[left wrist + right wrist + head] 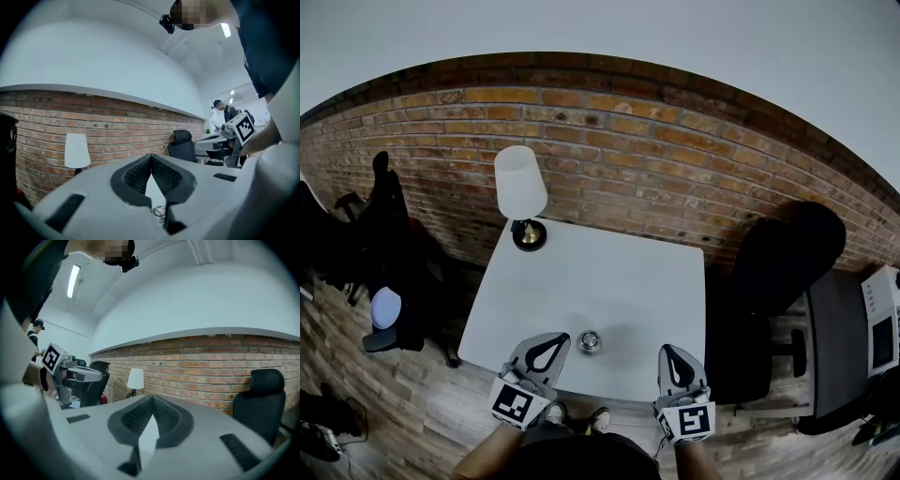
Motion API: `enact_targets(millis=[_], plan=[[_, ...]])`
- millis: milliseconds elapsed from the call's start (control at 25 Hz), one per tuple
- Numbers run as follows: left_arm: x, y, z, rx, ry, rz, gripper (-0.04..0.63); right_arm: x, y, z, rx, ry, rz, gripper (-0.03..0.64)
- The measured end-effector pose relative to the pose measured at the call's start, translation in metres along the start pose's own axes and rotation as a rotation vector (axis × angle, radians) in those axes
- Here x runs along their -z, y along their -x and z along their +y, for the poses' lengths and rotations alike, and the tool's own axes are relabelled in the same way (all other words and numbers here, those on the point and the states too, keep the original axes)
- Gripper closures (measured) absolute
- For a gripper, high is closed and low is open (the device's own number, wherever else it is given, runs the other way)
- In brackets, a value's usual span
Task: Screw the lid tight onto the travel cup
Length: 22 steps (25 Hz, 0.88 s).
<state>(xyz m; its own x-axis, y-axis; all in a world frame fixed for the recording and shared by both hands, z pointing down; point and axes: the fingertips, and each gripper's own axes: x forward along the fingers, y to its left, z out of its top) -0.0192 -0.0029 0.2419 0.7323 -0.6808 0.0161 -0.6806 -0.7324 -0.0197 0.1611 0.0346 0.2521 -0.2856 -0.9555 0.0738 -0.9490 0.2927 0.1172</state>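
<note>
Travel cup [590, 341] stands lower centre on the tabletop [609, 272], between the left tool [551, 347] and right tool [675, 361], both pinched together on nothing. Best, I'd say: open both, then grip the body squarely before twisting.

Left grey plastic two-jaw gripper [559, 339]: jaws closed tip to tip, nothing between them. Right grey plastic two-jaw gripper [668, 352]: same condition, closed and empty. Both point forward, side by side, well apart. Bare forearms [480, 457] extend behind them.
</note>
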Motion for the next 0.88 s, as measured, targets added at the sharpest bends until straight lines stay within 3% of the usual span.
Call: enact_targets(millis=[360, 880], plan=[[-0.034, 0.023, 0.014, -0.03, -0.029, -0.04, 0.572, -0.019, 0.008, -0.019, 0.056, -0.011, 0.0, 0.604], [-0.043, 0.025, 0.029, -0.062, -0.025, -0.062, 0.572, -0.039, -0.006, -0.011, 0.029, -0.024, -0.041, 0.604]])
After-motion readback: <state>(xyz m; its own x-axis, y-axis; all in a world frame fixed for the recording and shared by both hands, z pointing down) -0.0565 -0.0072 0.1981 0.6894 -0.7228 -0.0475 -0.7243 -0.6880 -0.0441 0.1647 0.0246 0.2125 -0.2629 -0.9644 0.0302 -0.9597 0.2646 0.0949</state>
